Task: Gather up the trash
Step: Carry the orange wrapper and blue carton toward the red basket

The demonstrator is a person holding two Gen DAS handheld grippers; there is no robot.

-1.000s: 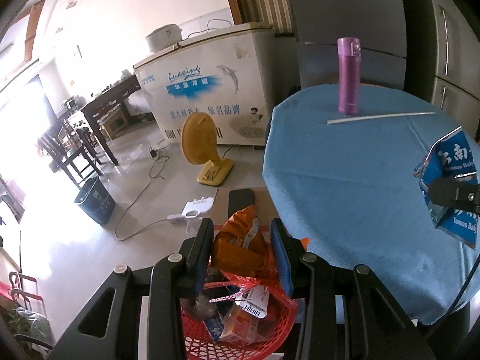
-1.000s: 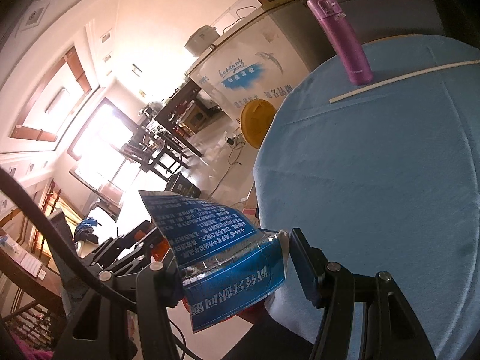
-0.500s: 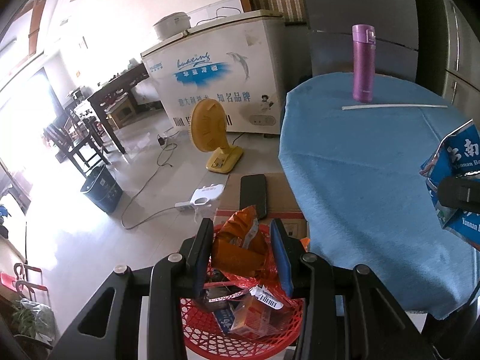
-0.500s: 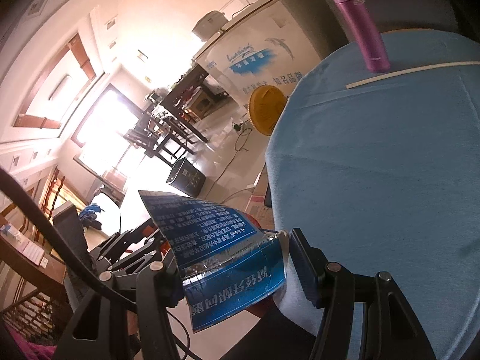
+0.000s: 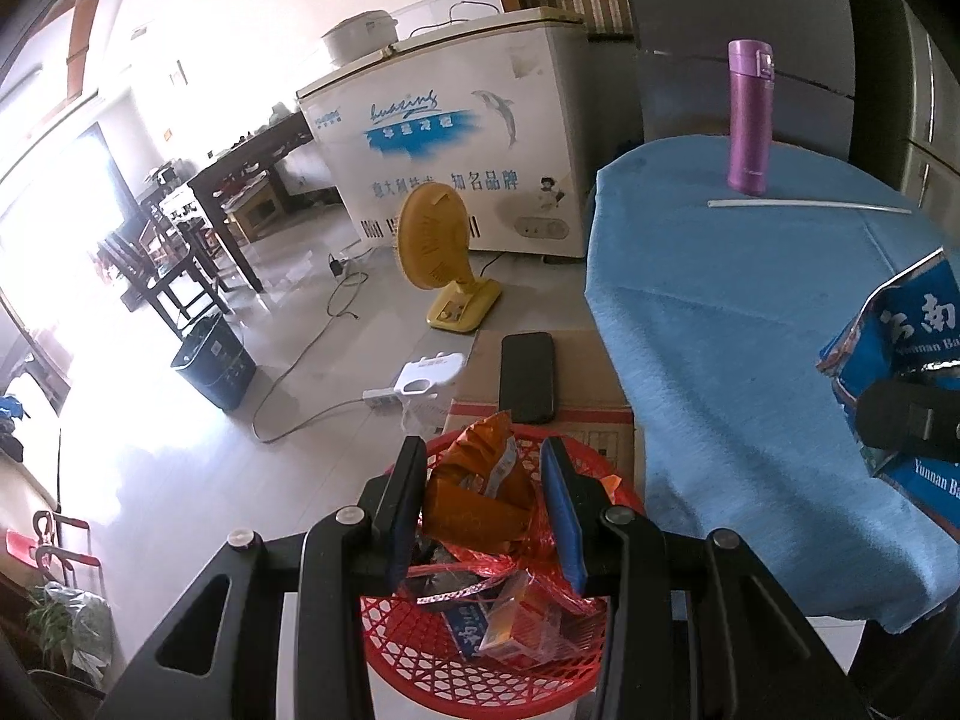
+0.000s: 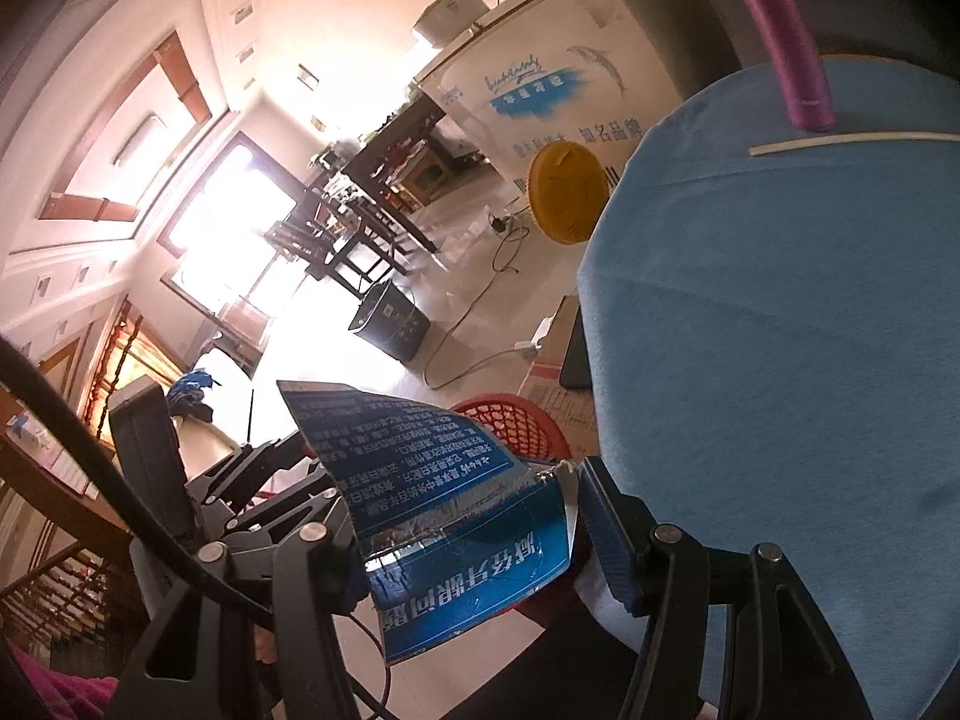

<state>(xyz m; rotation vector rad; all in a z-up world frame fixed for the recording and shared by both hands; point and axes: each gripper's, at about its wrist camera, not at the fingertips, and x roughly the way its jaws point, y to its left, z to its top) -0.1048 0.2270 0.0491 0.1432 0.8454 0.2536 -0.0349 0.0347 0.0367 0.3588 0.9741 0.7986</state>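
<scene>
Trash basket (image 5: pixel 480 648) now nearer, both views

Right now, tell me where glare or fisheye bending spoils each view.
Left wrist view: window glare whitens the floor at left; the freezer edges bow; orange wrapper in the left claw stays sharp. Right wrist view: glare washes out the window area; the purple bottle leans with distortion; blue packet print stays legible.

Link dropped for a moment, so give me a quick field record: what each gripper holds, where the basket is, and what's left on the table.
left gripper: shut on orange snack bag, above red basket
right gripper: shut on blue packet
basket: on floor beside table, already holds wrappers
table: blue cloth; purple bottle upright, white straw lying flat
</scene>
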